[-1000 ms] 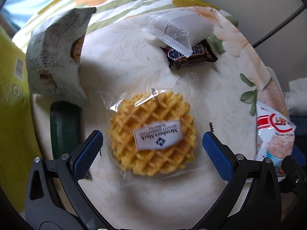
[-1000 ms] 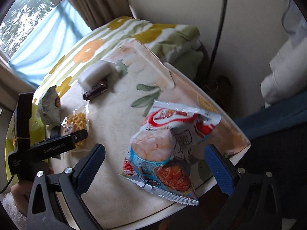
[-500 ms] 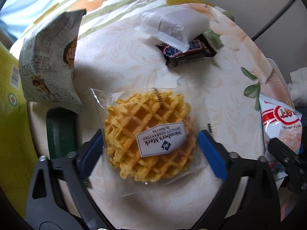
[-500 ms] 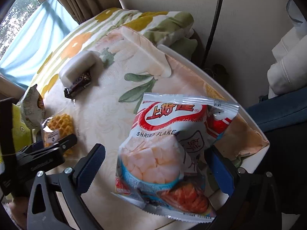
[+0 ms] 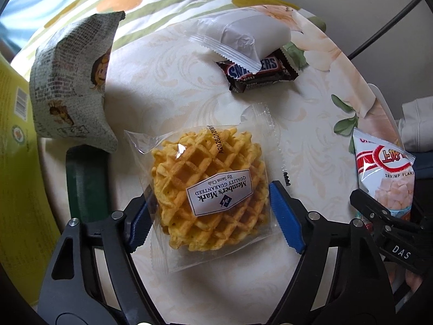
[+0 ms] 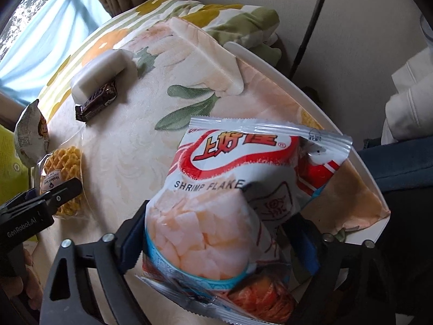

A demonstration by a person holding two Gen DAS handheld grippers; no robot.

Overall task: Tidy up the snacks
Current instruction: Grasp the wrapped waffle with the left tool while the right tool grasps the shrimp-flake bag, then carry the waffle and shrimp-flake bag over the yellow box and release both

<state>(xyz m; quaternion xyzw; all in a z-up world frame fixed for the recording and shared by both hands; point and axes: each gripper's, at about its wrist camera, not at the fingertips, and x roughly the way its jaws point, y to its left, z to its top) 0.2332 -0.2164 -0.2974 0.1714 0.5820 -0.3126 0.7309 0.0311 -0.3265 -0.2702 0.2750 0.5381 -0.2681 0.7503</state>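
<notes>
A clear pack with a golden waffle (image 5: 208,189) lies on the floral tablecloth (image 5: 167,81). My left gripper (image 5: 212,219) straddles it, jaws closing, and both blue pads (image 5: 284,216) touch the wrapper's sides. A red-and-white shrimp flakes bag (image 6: 230,189) lies near the table's right edge. My right gripper (image 6: 216,241) is closing on the bag's lower half, which bulges over the pads. The bag (image 5: 384,170) and the right gripper's finger (image 5: 379,216) also show at the right of the left wrist view.
A Snickers bar (image 5: 259,73) lies under a white pack (image 5: 243,38) at the far side. A newsprint-patterned bag (image 5: 70,81) stands at left, over a dark green object (image 5: 86,181) and beside a yellow box (image 5: 16,162). The table's white rim (image 6: 311,94) runs close on the right.
Both grippers have narrowed: the left one came down around the waffle pack until its pads met the wrapper, and the right one dropped over the shrimp flakes bag and closed in on it.
</notes>
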